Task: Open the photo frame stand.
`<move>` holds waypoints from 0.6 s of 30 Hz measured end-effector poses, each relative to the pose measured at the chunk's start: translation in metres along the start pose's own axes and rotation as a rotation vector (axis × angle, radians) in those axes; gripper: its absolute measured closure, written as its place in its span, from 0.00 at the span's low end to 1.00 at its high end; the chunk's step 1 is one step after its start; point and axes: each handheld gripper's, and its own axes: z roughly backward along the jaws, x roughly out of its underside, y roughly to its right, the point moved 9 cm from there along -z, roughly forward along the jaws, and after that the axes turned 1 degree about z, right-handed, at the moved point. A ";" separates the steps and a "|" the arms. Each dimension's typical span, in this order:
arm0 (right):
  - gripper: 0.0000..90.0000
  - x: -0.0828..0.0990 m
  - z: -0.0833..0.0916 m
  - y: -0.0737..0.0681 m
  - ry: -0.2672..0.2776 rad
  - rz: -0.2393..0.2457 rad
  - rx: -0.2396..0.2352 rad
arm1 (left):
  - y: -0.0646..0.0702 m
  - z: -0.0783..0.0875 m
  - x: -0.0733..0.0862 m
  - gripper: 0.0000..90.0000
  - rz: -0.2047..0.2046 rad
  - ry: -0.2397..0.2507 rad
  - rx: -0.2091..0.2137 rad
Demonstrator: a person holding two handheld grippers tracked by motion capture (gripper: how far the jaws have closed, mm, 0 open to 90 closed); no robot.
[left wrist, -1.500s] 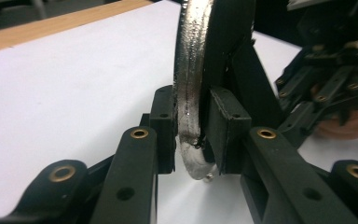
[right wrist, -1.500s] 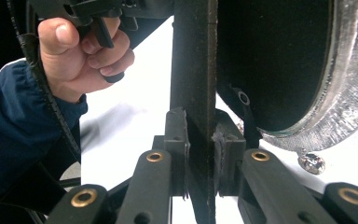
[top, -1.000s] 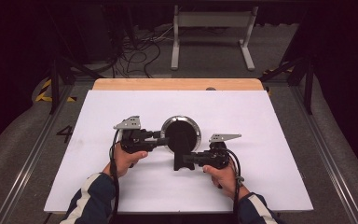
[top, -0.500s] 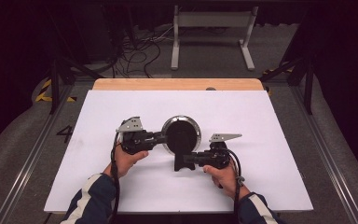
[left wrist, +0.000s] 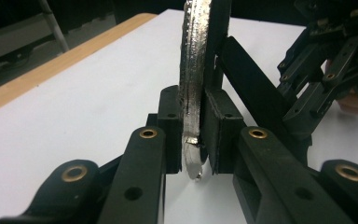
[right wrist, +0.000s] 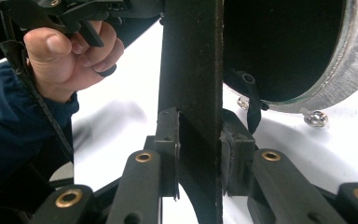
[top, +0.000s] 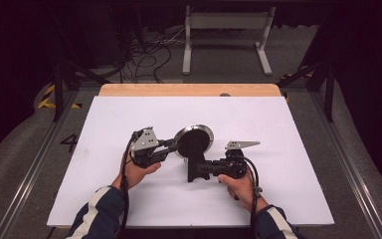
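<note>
Pan [top: 195,141]: round, silver-rimmed with a dark face, on the white sheet [top: 288,129] near its middle, tipped up on edge.
Handle [top: 195,167]: black bar running from the pan toward the person.
Left gripper [top: 171,145]: at the pan's left rim; jaws have just been closing and now clamp the rim.
Left gripper view: rim [left wrist: 193,93] stands upright, pads pressed on both sides; the other gripper [left wrist: 335,60] lies beyond the pan.
Right gripper [top: 204,169]: at the handle's near end; jaws have just been opening slightly, pads clamped on the handle.
Right gripper view: handle [right wrist: 193,93] between the pads; pan's dark face [right wrist: 284,46] to one side; left hand [right wrist: 70,56] beyond.
</note>
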 end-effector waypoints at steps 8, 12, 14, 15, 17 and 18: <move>0.80 0.008 0.003 -0.004 -0.027 0.004 -0.015 | 0.009 0.002 0.005 0.85 0.015 0.033 0.062; 0.80 0.013 0.005 -0.007 -0.043 0.001 -0.015 | 0.016 -0.005 0.012 0.72 0.039 0.007 0.112; 0.80 0.013 0.005 -0.008 -0.044 0.001 -0.016 | 0.016 -0.006 0.015 0.72 0.028 -0.013 0.108; 0.81 0.014 0.005 -0.009 -0.045 0.004 -0.013 | 0.017 -0.008 0.016 0.69 0.030 -0.009 0.119; 0.81 0.015 0.006 -0.011 -0.048 0.003 -0.014 | 0.017 -0.010 0.019 0.68 0.034 -0.031 0.131; 0.81 0.016 0.006 -0.011 -0.046 0.003 -0.017 | 0.017 -0.013 0.024 0.66 0.019 -0.063 0.128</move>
